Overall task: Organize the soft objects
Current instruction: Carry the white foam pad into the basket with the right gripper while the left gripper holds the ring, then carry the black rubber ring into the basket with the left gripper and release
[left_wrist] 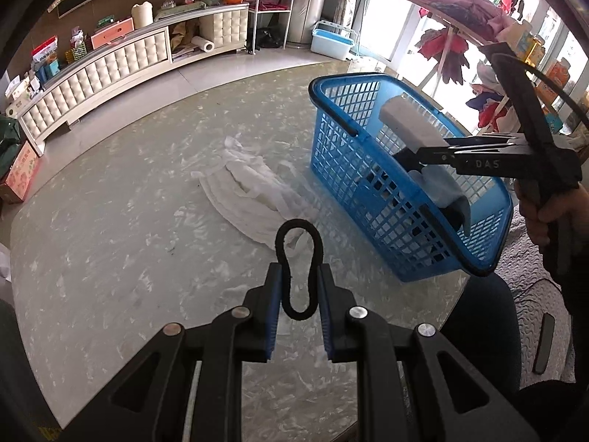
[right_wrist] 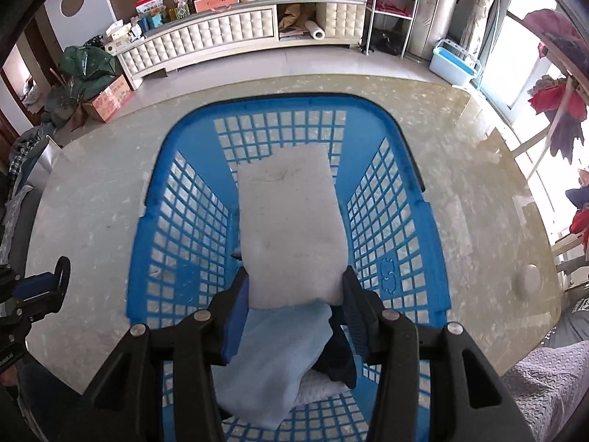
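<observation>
Left wrist view: the left hand-held gripper pinches a black hair tie above the worktop, beside a white cloth

Right wrist view: the right hand-held gripper clamps a white sponge over the blue basket, seemingly for dropping in

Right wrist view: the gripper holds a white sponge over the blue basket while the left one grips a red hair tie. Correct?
Not quite. The hair tie between the left gripper fingers is black, as the left wrist view shows. The right gripper does hold the white sponge over the blue basket.
</observation>
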`<state>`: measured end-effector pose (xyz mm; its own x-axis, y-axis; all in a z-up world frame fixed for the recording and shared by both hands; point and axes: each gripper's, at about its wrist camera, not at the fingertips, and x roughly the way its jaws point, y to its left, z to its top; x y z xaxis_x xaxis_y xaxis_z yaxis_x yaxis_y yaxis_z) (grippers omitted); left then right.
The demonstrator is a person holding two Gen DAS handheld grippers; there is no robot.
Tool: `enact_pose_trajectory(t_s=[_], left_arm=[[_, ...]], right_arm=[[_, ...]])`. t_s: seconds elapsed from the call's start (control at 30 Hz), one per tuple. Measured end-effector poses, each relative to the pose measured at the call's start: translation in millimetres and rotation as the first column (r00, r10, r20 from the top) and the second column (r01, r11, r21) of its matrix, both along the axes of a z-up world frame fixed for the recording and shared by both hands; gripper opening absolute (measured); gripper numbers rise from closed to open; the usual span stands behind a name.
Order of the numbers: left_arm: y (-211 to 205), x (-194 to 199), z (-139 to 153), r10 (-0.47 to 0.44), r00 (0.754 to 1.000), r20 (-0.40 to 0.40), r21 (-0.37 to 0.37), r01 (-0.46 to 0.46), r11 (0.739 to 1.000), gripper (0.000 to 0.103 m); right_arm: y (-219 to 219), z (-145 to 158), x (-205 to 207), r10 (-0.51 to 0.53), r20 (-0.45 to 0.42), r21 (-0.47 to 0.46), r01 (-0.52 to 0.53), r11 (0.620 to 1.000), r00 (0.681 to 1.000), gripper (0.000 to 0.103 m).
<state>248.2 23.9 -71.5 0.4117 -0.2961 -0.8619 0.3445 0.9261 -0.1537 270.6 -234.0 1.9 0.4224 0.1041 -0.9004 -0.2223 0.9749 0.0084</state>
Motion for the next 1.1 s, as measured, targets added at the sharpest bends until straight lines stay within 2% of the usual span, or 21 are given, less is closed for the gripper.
enact_pose_trajectory(t_s=[0.43,0.5,0.6,0.97,1.1], left_arm=[[-5.1,3.5,-5.3,-0.004,1.0,-0.014,0.013,0.005,1.0,0.017],[-7.0,2.5,-2.8,-0.004,1.0,-0.01,0.012,0.005,1.0,0.017],[-10.4,0.9,1.6,-0.009,1.0,-0.003,0.012,0.009,1.0,0.017],[-36.5,-0.6,21.9,-0.031,0.999,0.036,0.004,0.031,1.0,0.017],[-51.5,2.5,31.4,-0.05,0.997,0.055,0.002,0.05,0.999,0.017]], right_arm=[[3.9,-1.9,-5.4,0.036,-0.019,-0.029,-0.036,0.999,0.999,0.059],[2.4,-1.8,-7.1,0.048,-0.025,-0.028,-0.048,0.998,0.999,0.072],[3.4,1.4,-13.7,0.055,-0.013,-0.025,-0.056,0.998,0.998,0.085],[-4.2,17.0,-47.9,0.077,0.03,-0.021,-0.077,0.997,0.997,0.102],[-10.1,24.7,-58.4,0.077,0.041,-0.012,-0.077,0.997,0.996,0.103]])
